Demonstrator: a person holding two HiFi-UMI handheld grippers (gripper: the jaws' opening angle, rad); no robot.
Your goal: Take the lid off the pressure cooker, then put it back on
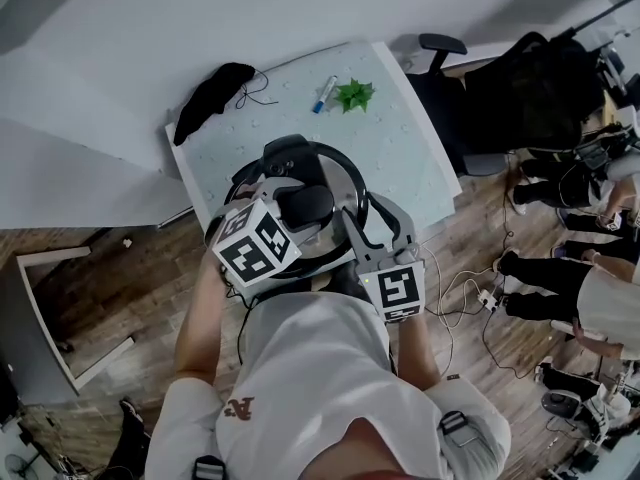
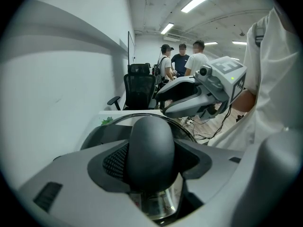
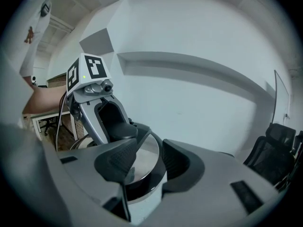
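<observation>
The pressure cooker (image 1: 340,183) stands near the front edge of the white table (image 1: 410,148), its steel lid (image 3: 142,157) in place. The lid's black knob (image 2: 151,145) fills the space between my left gripper's (image 2: 151,161) jaws, which are shut on it. Seen from the head view, that left gripper (image 1: 300,208) reaches in from the left over the lid. My right gripper (image 1: 372,223) comes in at the cooker's right side. Its jaws (image 3: 144,162) are spread and straddle the lid's rim, with a gap on one side.
A black cloth (image 1: 205,98), a blue pen (image 1: 325,93) and a small green plant (image 1: 354,94) lie at the table's back. A black office chair (image 1: 440,68) and people (image 1: 590,288) are to the right. Cables (image 1: 470,293) trail on the wooden floor.
</observation>
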